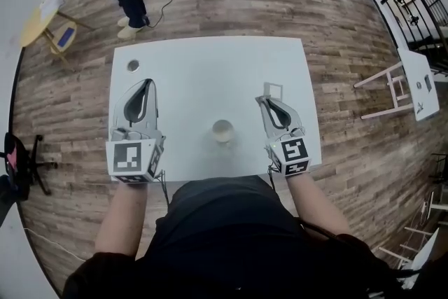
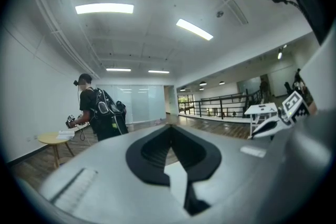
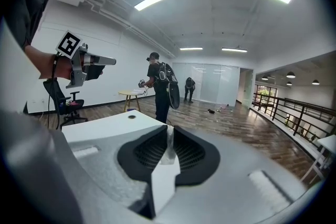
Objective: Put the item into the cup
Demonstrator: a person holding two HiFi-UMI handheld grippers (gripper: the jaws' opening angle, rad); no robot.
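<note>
Left of the gripped item (image 3: pixel 168 147), the cup (image 1: pixel 222 131) stands upright.

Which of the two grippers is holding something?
The right gripper: a small clear item is pinched between its jaws. The left gripper has its jaws together with nothing between them.

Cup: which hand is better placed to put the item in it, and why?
Right, probably. The right tongs pinch the item, a thin pale strip, while the left tongs are shut on nothing. The cup stands between the hands, somewhat nearer the right tongs.
</note>
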